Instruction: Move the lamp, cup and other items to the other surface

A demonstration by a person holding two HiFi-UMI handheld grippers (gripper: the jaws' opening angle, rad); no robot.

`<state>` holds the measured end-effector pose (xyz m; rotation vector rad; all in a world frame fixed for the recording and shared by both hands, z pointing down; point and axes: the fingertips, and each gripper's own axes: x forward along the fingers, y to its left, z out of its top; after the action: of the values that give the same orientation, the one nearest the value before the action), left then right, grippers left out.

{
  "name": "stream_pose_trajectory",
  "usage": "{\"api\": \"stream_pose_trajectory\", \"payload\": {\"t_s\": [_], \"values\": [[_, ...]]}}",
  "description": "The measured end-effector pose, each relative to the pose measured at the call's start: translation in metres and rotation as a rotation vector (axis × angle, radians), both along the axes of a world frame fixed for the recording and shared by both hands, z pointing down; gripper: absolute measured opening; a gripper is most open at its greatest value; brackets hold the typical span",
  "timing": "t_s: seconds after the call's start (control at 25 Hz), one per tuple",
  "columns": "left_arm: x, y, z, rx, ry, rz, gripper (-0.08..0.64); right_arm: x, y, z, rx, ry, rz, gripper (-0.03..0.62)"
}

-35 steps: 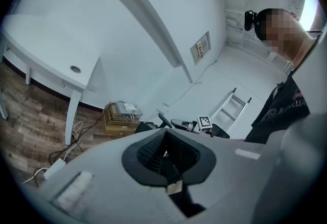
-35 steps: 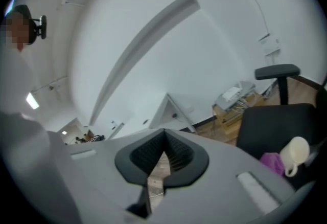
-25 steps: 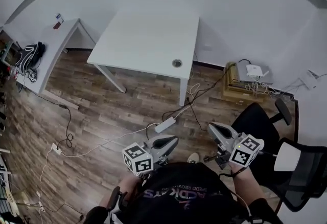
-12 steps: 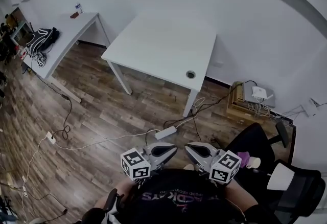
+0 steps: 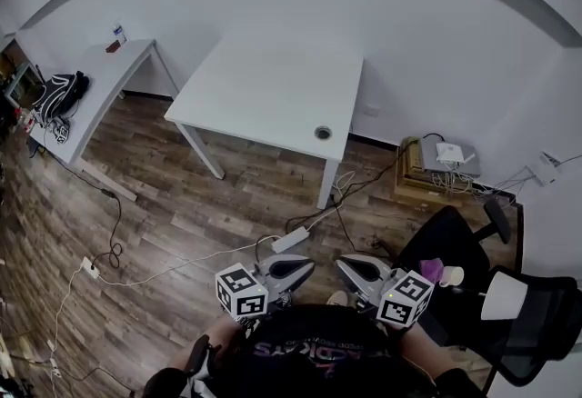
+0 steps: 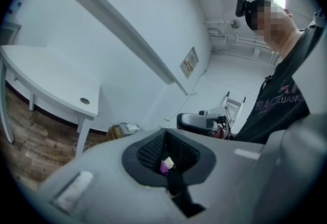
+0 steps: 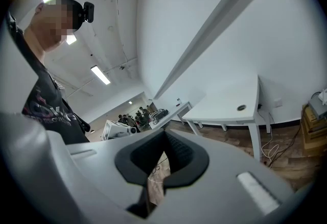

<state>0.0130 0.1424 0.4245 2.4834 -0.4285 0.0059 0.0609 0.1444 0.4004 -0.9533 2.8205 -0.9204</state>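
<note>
Brown wood floor (image 5: 182, 205) is seen all around a big white table (image 5: 273, 83) that stands by the white wall. One round hole (image 5: 323, 133) is cut in the table near its corner. A second white table (image 5: 95, 78) is placed at the left, and a black bag (image 5: 59, 94) is laid on it. A white power strip (image 5: 291, 240) and thin wires are spread on the floor. At the right, a black chair (image 5: 459, 228) is parked, and the white lamp (image 5: 503, 296), the cup (image 5: 452, 276) and a purple thing (image 5: 431, 271) are kept on it, well apart from the big table. The left gripper (image 5: 296, 267) and the right gripper (image 5: 355, 267) are held side by side, close to the person's body and low over the floor. The fingers of the left gripper are pressed together, and nothing is held in them. The fingers of the right gripper are also pressed together, and nothing is held there either.
</note>
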Motion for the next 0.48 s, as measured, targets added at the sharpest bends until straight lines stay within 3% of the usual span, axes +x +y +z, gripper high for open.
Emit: {"api": "stream_pose_trajectory", "payload": {"t_s": [0.2,0.48], "values": [[-0.002,-0.008,-0.002,-0.007,0.007,0.001,-0.002,0.012,0.005,-0.005,0.013,0.005,0.043,0.003],[0.021,0.007,-0.002,-0.006,0.017,0.066,-0.002,0.018,0.011,-0.008,0.023,0.014,0.073,0.003]]}}
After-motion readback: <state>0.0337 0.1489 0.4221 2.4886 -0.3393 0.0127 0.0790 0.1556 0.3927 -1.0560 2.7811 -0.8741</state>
